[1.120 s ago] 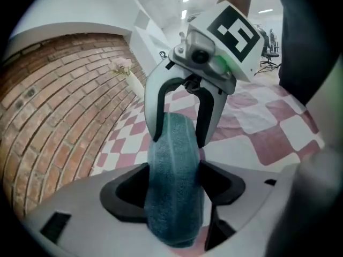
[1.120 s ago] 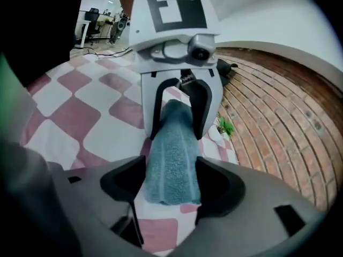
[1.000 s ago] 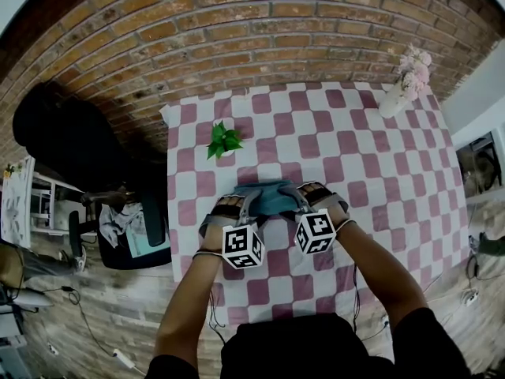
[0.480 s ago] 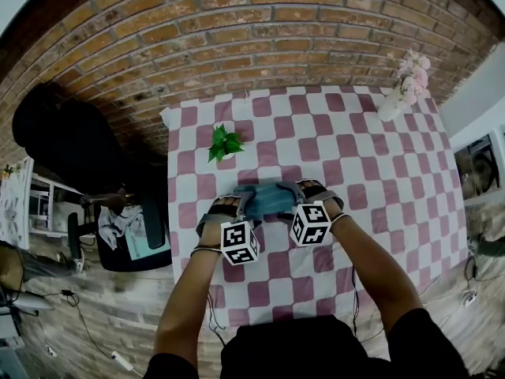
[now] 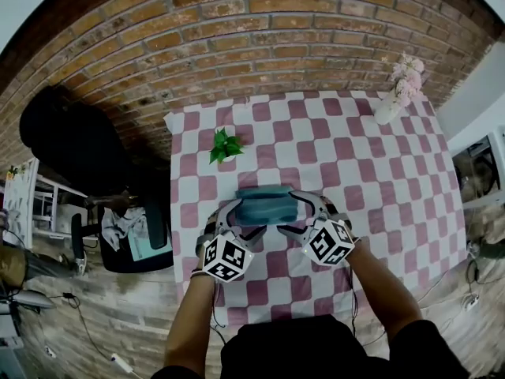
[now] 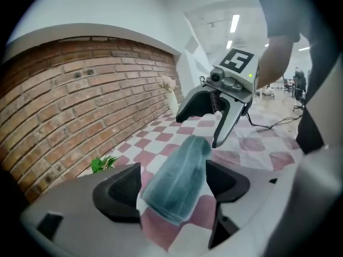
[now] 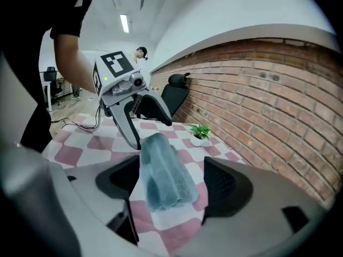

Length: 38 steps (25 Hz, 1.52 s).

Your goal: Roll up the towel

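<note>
The teal towel [image 5: 264,206] lies as a short roll on the pink-and-white checked table [image 5: 379,180]. My left gripper [image 5: 237,218] stands at its left end and my right gripper [image 5: 298,214] at its right end, both a little above the cloth. In the left gripper view the towel's end [image 6: 177,178] shows between the spread pads [image 6: 120,189], which do not press on it. The right gripper view shows the other end [image 7: 163,173] between its pads [image 7: 225,183], also free. Both grippers' jaws have just been opening.
A small green potted plant [image 5: 225,143] stands beyond the towel at the left. A white vase of pink flowers [image 5: 398,93] is at the far right corner. A brick wall runs behind the table. A black office chair [image 5: 142,227] stands off the table's left edge.
Both grippers have rolled outward and risen, drawing back toward me, and their jaws have spread off the towel. The towel stays on the table as a roll.
</note>
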Tool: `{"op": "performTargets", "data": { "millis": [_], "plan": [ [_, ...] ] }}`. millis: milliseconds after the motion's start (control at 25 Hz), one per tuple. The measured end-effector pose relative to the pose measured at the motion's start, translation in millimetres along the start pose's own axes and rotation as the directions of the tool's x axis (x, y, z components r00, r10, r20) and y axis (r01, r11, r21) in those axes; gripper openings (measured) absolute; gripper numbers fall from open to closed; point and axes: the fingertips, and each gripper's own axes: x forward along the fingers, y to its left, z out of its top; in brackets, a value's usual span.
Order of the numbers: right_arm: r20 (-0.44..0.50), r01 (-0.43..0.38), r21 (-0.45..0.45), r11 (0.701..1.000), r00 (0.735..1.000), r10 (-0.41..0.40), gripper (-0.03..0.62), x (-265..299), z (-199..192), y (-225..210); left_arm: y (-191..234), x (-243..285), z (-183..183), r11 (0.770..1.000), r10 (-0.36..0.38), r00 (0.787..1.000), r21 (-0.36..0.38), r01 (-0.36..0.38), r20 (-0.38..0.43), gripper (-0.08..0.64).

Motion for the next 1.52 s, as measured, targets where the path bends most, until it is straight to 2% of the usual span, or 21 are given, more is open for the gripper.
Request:
{"op": "performTargets", "data": {
  "millis": [160, 240, 280, 360, 440, 520, 560, 600, 800, 920, 1000, 1080, 1280, 1520],
  "plan": [
    [0.035, 0.076, 0.071, 0.995, 0.996, -0.078, 0.371, -21, 2, 3, -4, -16, 1, 0.993, 0.075, 0.997, -0.091, -0.072, 0.029, 0.368],
    [0.072, 0.130, 0.110, 0.985, 0.988, -0.138, 0.363, -34, 10, 0, -1, -28, 8, 0.981, 0.129, 0.989, -0.156, -0.116, 0.077, 0.346],
    [0.097, 0.159, 0.128, 0.979, 0.980, -0.172, 0.337, -41, 17, -2, 2, -36, 14, 0.971, 0.160, 0.981, -0.199, -0.136, 0.111, 0.326],
    [0.149, 0.212, 0.165, 0.963, 0.960, -0.237, 0.251, -58, 36, -4, 8, -54, 26, 0.939, 0.232, 0.956, -0.297, -0.172, 0.180, 0.275],
    [0.179, 0.267, 0.206, 0.941, 0.935, -0.305, 0.155, -77, 53, -5, 14, -74, 35, 0.896, 0.320, 0.921, -0.388, -0.217, 0.224, 0.178],
    [0.205, 0.321, 0.246, 0.915, 0.905, -0.373, 0.058, -94, 63, -7, 19, -94, 39, 0.847, 0.408, 0.882, -0.458, -0.269, 0.237, 0.084],
    [0.214, 0.341, 0.264, 0.902, 0.891, -0.399, 0.021, -101, 67, -7, 20, -102, 41, 0.825, 0.443, 0.864, -0.486, -0.288, 0.240, 0.015],
    [0.220, 0.353, 0.281, 0.892, 0.881, -0.418, -0.002, -107, 70, -6, 20, -110, 44, 0.808, 0.467, 0.850, -0.509, -0.297, 0.245, -0.008],
    [0.242, 0.381, 0.348, 0.856, 0.846, -0.475, -0.003, -127, 80, 5, 0, -125, 56, 0.764, 0.507, 0.820, -0.580, -0.284, 0.266, -0.006],
    [0.250, 0.387, 0.393, 0.834, 0.828, -0.502, -0.003, -134, 83, 6, -4, -132, 60, 0.738, 0.549, 0.793, -0.598, -0.312, 0.264, -0.005],
    [0.258, 0.390, 0.417, 0.821, 0.815, -0.519, -0.003, -138, 85, 5, -4, -136, 63, 0.734, 0.566, 0.780, -0.594, -0.328, 0.268, -0.005],
    [0.263, 0.393, 0.429, 0.813, 0.807, -0.529, -0.003, -142, 87, 4, -5, -138, 68, 0.744, 0.564, 0.777, -0.580, -0.332, 0.280, -0.005],
    [0.262, 0.405, 0.432, 0.806, 0.798, -0.542, -0.003, -151, 85, 3, -15, -140, 82, 0.771, 0.541, 0.782, -0.554, -0.313, 0.311, -0.005],
    [0.266, 0.409, 0.431, 0.805, 0.794, -0.546, -0.003, -159, 84, 3, -22, -138, 90, 0.786, 0.524, 0.790, -0.537, -0.305, 0.318, -0.005]
  ]
}}
